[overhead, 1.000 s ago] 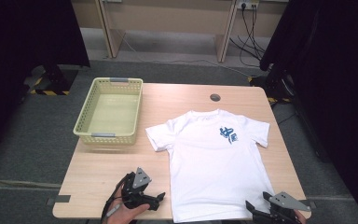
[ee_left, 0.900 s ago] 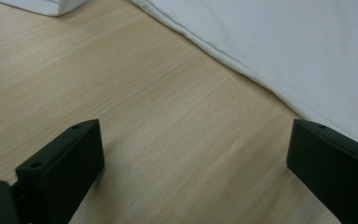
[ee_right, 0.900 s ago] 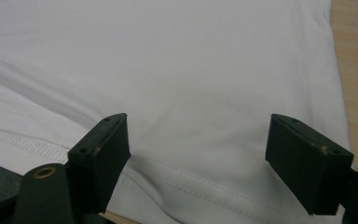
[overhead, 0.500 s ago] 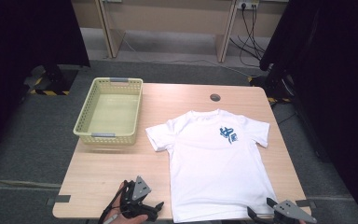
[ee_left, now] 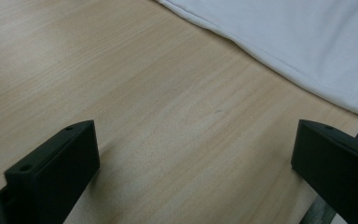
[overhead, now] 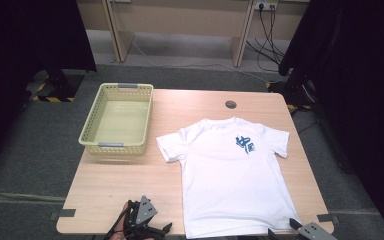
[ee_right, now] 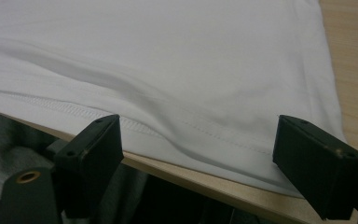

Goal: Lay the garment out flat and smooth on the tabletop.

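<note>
A white T-shirt (overhead: 235, 175) with a blue chest print lies flat on the wooden table (overhead: 130, 180), collar away from me. My left gripper (overhead: 162, 229) hovers at the near edge, left of the shirt. In the left gripper view, the left gripper (ee_left: 196, 172) is open over bare wood, and the shirt's hem (ee_left: 307, 42) is up to the right. My right gripper (overhead: 281, 228) is at the shirt's near right corner. In the right gripper view, the right gripper (ee_right: 198, 158) has just been opening its jaws. The hem (ee_right: 168, 126) lies ahead of the gap, untouched.
A pale yellow plastic basket (overhead: 92, 135) stands at the table's back left, nothing in it. A round cable hole (overhead: 230, 104) sits near the far edge. Grey carpet surrounds the table, and dark curtains hang at both sides.
Both grippers have drawn back toward the table's near edge. The shirt lies as before.
</note>
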`<act>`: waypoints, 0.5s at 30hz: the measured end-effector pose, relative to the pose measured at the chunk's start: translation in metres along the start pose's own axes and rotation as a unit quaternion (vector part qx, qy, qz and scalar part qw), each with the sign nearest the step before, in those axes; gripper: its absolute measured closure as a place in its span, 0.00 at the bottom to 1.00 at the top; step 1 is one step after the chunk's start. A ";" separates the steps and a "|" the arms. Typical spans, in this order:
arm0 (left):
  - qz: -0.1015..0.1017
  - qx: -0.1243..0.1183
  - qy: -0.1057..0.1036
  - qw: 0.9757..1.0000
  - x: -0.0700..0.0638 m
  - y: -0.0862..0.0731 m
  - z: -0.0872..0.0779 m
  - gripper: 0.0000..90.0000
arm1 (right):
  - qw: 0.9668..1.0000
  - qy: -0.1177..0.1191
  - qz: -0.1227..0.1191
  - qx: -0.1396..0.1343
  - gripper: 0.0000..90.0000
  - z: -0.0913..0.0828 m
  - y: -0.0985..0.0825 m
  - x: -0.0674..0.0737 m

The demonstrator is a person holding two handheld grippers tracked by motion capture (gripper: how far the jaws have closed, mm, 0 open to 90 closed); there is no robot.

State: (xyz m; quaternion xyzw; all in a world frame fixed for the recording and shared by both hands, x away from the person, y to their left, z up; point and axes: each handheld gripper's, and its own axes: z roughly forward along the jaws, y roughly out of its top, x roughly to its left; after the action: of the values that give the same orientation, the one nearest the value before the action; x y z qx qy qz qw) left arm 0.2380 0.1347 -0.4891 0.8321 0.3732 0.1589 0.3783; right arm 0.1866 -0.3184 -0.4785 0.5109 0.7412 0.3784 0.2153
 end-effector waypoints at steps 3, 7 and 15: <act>0.000 0.000 0.001 1.000 -0.001 -0.001 -0.001 0.00 | 1.000 -0.003 -0.003 -0.004 0.18 -0.005 -0.002 0.000; -0.001 0.001 0.002 1.000 -0.003 -0.004 -0.004 0.00 | 1.000 -0.003 0.004 -0.008 0.18 -0.009 -0.006 0.001; -0.002 0.002 0.003 1.000 -0.005 -0.010 -0.012 0.01 | 1.000 -0.004 0.000 -0.008 0.18 -0.012 -0.012 0.003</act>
State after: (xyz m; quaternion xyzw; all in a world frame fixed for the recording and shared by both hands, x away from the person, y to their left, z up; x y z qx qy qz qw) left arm 0.2226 0.1413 -0.4887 0.8316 0.3763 0.1598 0.3760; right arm 0.1704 -0.3222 -0.4802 0.5108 0.7375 0.3818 0.2224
